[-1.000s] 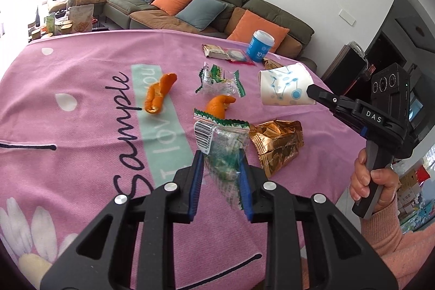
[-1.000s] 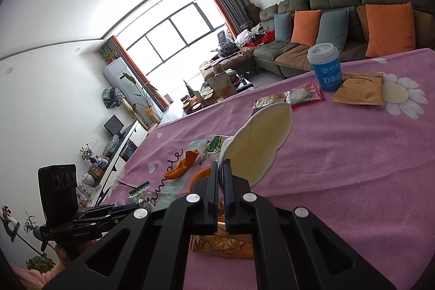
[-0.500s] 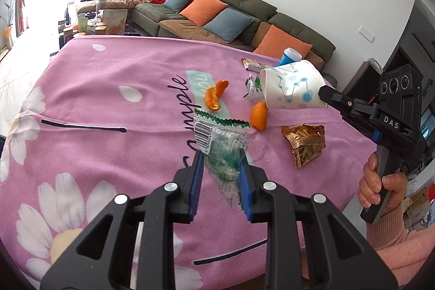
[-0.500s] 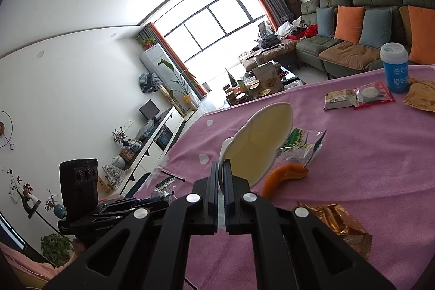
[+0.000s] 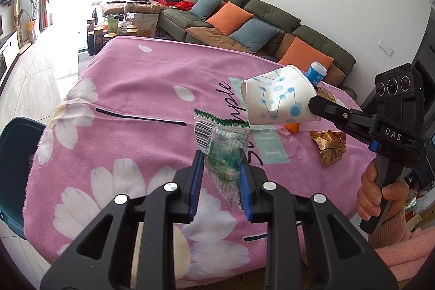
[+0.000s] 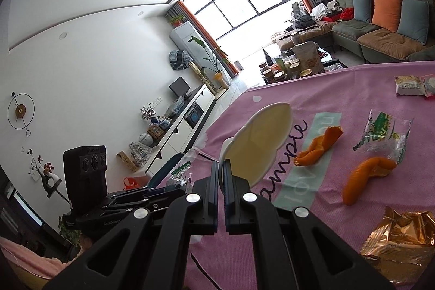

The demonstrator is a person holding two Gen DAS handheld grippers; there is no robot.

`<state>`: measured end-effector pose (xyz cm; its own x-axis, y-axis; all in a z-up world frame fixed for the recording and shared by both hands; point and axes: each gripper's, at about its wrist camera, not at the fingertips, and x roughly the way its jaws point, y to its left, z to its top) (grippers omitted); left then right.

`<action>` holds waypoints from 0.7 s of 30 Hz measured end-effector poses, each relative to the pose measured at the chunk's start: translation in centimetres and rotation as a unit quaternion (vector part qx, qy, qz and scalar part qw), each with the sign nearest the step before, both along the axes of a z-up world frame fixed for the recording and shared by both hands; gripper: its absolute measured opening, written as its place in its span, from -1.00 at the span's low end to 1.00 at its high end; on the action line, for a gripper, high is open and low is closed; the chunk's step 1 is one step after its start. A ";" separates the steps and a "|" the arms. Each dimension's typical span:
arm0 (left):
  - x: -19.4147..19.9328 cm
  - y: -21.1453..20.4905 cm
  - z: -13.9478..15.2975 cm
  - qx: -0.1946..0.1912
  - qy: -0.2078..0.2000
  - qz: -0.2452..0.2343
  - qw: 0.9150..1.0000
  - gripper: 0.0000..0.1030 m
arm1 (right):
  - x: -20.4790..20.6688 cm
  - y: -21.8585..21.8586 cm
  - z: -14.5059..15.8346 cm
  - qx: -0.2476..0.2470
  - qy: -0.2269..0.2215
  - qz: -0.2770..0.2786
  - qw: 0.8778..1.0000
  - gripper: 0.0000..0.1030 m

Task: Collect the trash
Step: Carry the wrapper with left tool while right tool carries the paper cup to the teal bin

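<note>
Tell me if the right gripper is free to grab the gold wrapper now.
Probably not. The right gripper is shut on the crushed paper cup, so its jaws are occupied, though the gold wrapper lies uncovered nearby on the pink cloth.

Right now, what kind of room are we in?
Most likely a home living room. There is a long green sofa with orange and blue cushions, a TV cabinet along the wall, and a big window with curtains. The table wears a pink flowery cloth.

Each wrist view looks along its tool over the pink tablecloth (image 5: 141, 89), sharing the sofa (image 6: 380, 37).
</note>
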<state>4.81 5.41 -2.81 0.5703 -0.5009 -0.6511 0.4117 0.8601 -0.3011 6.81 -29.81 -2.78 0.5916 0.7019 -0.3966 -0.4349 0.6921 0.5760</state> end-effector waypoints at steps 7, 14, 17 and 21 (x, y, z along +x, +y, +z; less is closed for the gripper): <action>-0.2 3.1 0.2 -0.001 0.000 0.034 0.999 -0.51 | 1.5 3.0 0.2 0.002 0.001 0.040 0.999 -0.95; -0.6 5.8 0.6 -0.002 -0.005 0.065 0.998 -0.51 | 2.9 5.8 0.5 0.003 0.001 0.077 0.997 -0.95; -0.9 7.0 0.7 -0.004 -0.006 0.079 0.997 -0.51 | 3.5 6.9 0.3 0.004 0.005 0.092 0.996 -0.95; -1.2 8.7 0.8 -0.003 -0.008 0.101 0.995 -0.51 | 4.1 8.5 0.4 0.004 0.007 0.111 0.994 -0.95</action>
<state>3.56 14.10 -1.96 0.6701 -0.3783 -0.6386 0.2348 0.9242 -0.3011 10.91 -21.31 -2.42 0.4167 0.8178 -0.3970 -0.5687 0.5752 0.5880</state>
